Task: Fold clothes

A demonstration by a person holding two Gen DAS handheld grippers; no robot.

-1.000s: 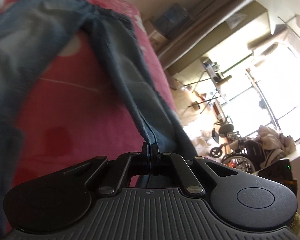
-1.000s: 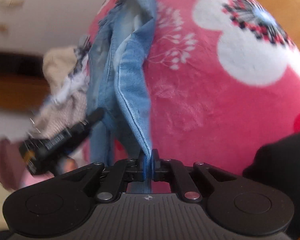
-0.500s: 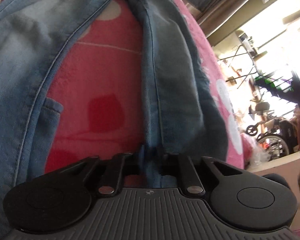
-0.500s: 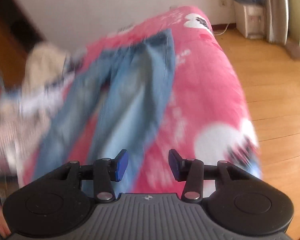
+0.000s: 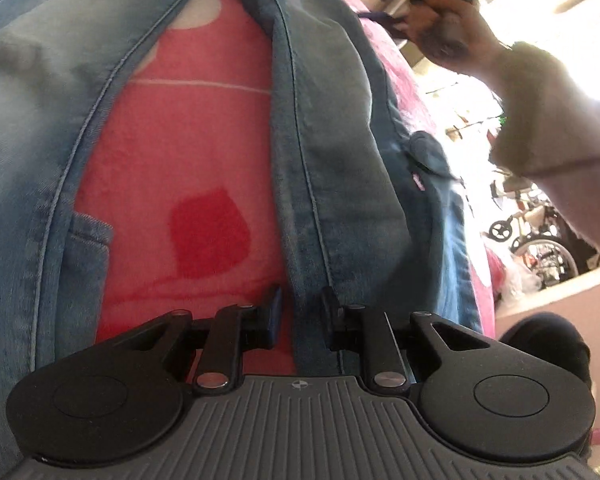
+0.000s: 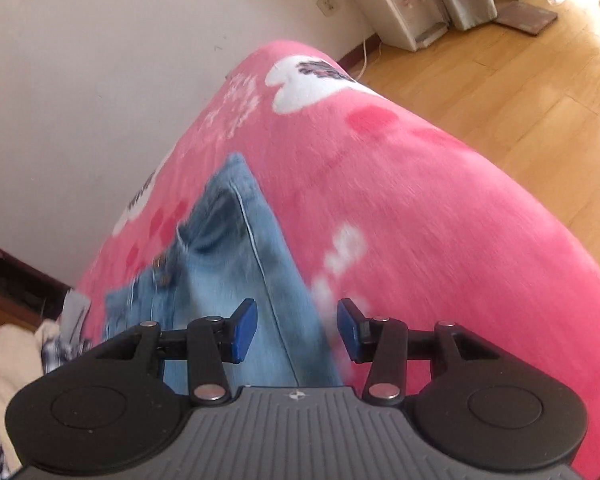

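Note:
Light blue jeans [image 5: 332,128] lie spread on a pink patterned blanket [image 5: 188,152], their two legs running apart. My left gripper [image 5: 302,308] hangs low over one leg, its jaws a little apart. The leg's seam lies between the fingers, and the pads do not press on it. In the right wrist view, my right gripper [image 6: 296,326] stands open above the jeans [image 6: 228,256] near the waist end, with nothing in its blue pads. A hand and pale sleeve [image 5: 548,120] carrying the right gripper cross the top right of the left wrist view.
A pile of other clothes [image 6: 8,360] lies at the bed's left end. The blanket [image 6: 420,220] drops off to a wooden floor [image 6: 520,80] on the right. A white appliance [image 6: 404,16] stands by the wall. A wheeled chair [image 5: 540,240] is beyond the bed.
Both grippers were shut on the jeans and have let go. The left one sank toward the blanket. The right one swung fast along the bed to the waist end.

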